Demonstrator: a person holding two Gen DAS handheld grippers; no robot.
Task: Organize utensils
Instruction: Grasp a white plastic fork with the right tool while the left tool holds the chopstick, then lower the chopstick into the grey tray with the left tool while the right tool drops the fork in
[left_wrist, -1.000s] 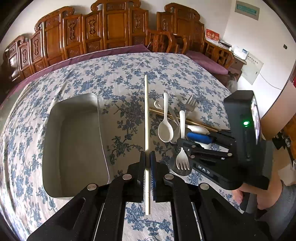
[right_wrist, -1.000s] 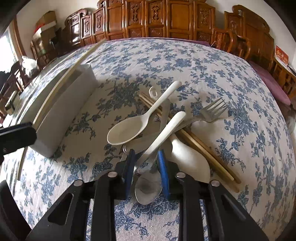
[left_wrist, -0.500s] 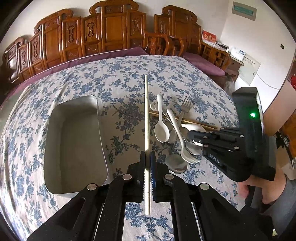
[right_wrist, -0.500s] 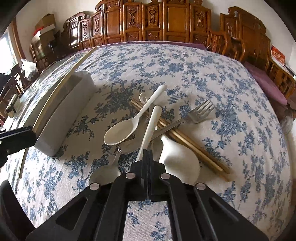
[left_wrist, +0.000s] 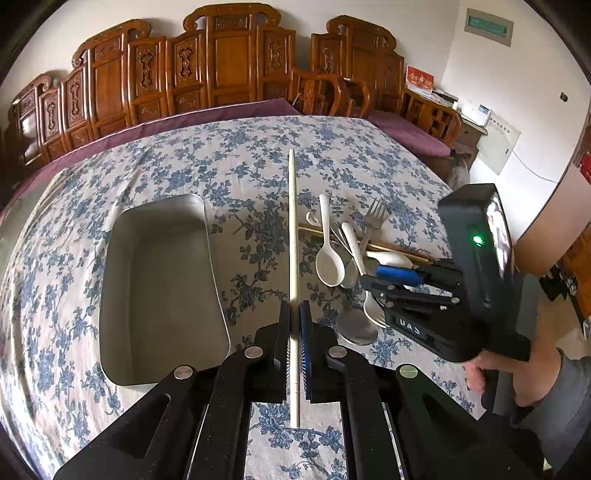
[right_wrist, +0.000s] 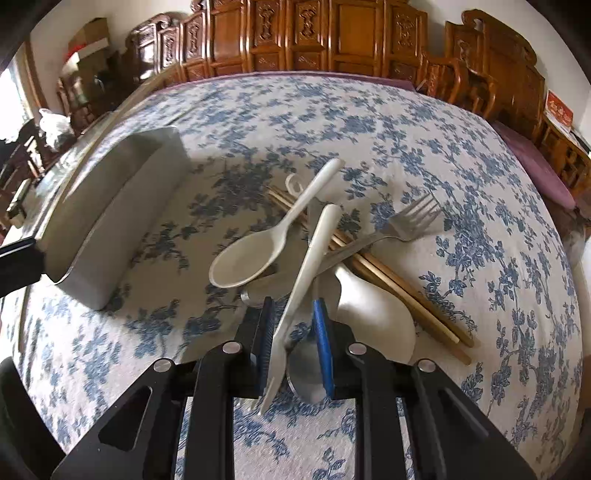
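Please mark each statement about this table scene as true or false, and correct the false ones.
1. The left gripper is shut on a pale chopstick. True.
2. The metal tray already holds several spoons. False: nothing can be seen inside it.
3. The right gripper has a white plastic fork between its jaws. True; the jaws are opening and stand apart.
4. The metal fork lies alone, far from the other utensils. False: it lies in the pile, across the brown chopsticks.
5. The tablecloth is plain red. False: it is white with blue flowers.
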